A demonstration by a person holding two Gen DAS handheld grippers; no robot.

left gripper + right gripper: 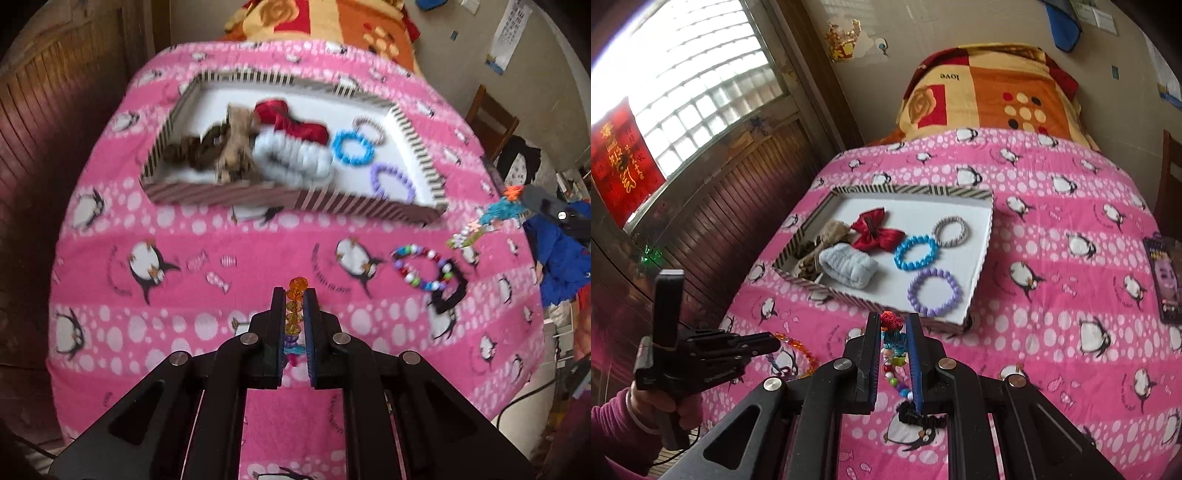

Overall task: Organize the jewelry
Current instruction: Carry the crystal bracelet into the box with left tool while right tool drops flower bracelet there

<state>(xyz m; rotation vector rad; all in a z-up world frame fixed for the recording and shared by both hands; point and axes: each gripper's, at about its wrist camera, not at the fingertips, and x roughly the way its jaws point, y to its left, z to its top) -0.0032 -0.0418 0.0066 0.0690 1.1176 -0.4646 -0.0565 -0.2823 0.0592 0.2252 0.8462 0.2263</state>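
Right now we have our left gripper (294, 295) clamped tight on an orange bead bracelet (297, 286), whose amber beads stand in a line between the two pads, with a bit of blue and pink thread showing lower in the gap. In the right wrist view the same bracelet (798, 350) trails from the left gripper (772, 341), which a hand (670, 404) in a magenta sleeve holds by its grip.

Our right gripper (893, 325) is drawn narrow on a colourful hair tie (890, 332), red and orange at the top and teal below. A string of mixed beads (897, 376) hangs under it between the pads, and a black band (923, 417) lies on the bedspread just beneath. From the left wrist view the right gripper (522, 195) shows at the right edge with the teal and orange tie (502, 206) at its tip; a multicolour bead bracelet (424, 267) lies on the cloth nearby, touching a black band (448, 291).

Beyond both grippers, a shallow striped tray (984, 258) sits on the pink penguin bedspread (1052, 295). Inside it we see a red bow (877, 232), a pale blue scrunchie (849, 269), a blue bead bracelet (916, 253), a purple bead bracelet (934, 291), a grey-white bracelet (950, 230) and some brown and beige fabric pieces (820, 247) in the left part. The blue bracelet touches the grey-white one, and the purple one lies just beside the blue. At the head of the bed rests an orange patterned blanket (990, 92).
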